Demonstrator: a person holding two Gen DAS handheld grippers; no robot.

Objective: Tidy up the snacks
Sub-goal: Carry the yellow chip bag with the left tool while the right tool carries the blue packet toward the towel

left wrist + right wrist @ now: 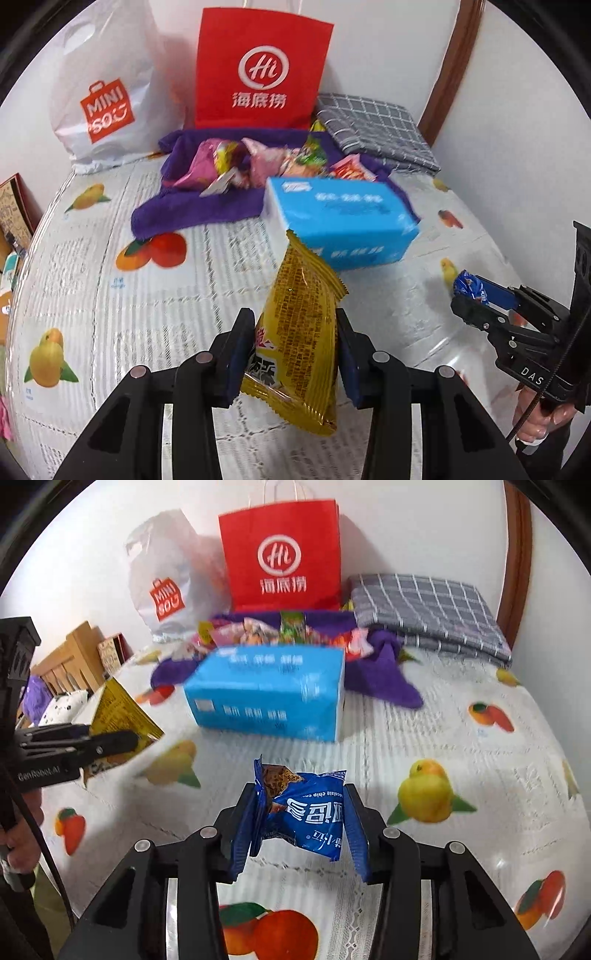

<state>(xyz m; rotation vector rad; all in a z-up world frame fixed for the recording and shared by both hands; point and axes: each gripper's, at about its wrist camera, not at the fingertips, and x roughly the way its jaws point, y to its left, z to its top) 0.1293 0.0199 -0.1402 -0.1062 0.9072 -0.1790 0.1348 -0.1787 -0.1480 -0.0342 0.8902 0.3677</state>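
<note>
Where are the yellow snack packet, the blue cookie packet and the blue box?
yellow snack packet [303, 332], left wrist view, printed back.
blue cookie packet [306, 812], right wrist view, front face.
blue box [269, 690], right wrist view, front side.

This is a home, most likely a bedroom. A fruit-printed sheet [461, 738] covers what looks like a bed set against a plain white wall [424, 524]. Along its far edge stand a red paper shopping bag [280, 554] and a white plastic bag [162, 572], with a folded checked blanket [424, 609] in the far right corner. A wooden headboard [70, 657] shows at the left edge.
</note>
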